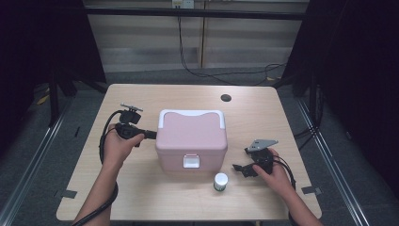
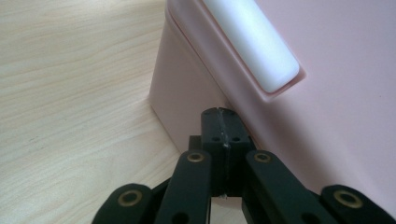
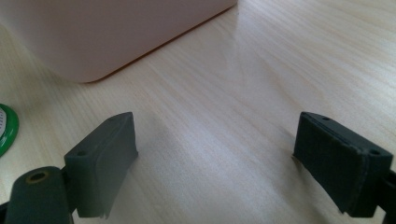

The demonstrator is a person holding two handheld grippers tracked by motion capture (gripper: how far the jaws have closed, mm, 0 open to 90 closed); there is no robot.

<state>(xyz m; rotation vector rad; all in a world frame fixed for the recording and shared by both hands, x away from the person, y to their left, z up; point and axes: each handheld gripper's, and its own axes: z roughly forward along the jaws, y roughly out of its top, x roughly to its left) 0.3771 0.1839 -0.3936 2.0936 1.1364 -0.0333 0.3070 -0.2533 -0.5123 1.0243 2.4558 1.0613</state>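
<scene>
A pink plastic box with a white handle and front latch sits closed at the middle of the light wooden desk. The left tool, jaws pressed together, touches the box's left side near the lid's edge. The right tool, jaws wide apart around nothing, rests low over the desk beside a small white jar with a green band just in front of the box.

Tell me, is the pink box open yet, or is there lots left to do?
Not yet. The pink box is shut, its white latch down. Nothing looks done so far. The left gripper, jaws shut, holds its tip at the box's side. The right gripper, jaws open, waits near the little jar. Probably left: lifting the latch, opening the lid, maybe putting the jar inside.
</scene>
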